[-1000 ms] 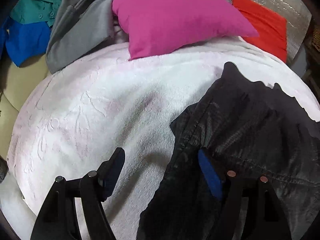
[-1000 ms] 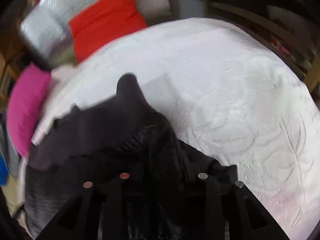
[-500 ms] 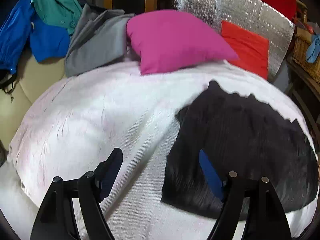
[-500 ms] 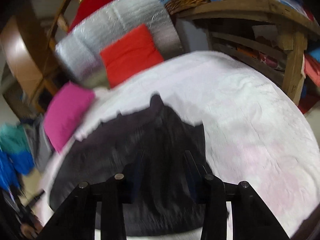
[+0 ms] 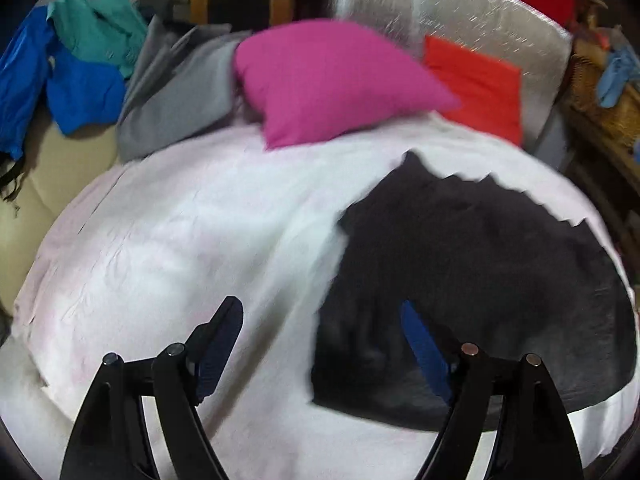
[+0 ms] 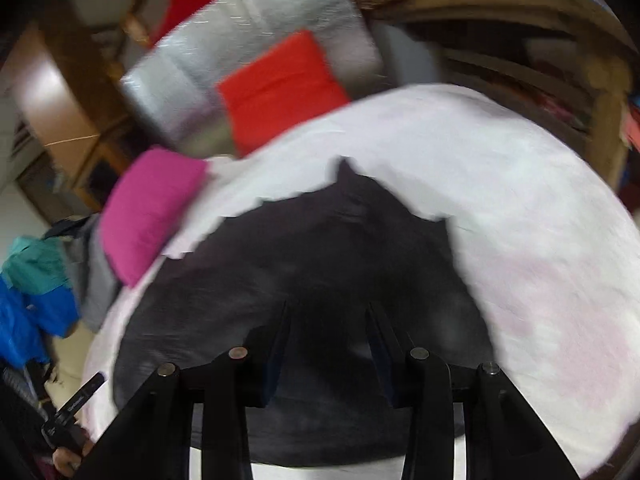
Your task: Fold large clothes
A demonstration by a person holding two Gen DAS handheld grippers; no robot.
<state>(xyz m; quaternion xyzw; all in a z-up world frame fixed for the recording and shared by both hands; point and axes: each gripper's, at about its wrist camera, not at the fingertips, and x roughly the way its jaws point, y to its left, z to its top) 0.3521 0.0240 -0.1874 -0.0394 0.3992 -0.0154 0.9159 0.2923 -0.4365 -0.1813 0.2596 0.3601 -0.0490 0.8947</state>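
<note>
Both grippers risen off black garment (image 5: 480, 280) | right view alone: hand (image 6: 68, 458)

Both views are motion-blurred. Black garment (image 5: 480, 264): weave, seams and fold lines unreadable; near edge hidden behind the gripper fingers (image 6: 276, 344) in the right wrist view. Blanket (image 5: 180, 248) runs past the bottom frame edge. Basket (image 5: 600, 92) contents indistinct. Blue clothing (image 6: 24, 320) cut off at left.
</note>
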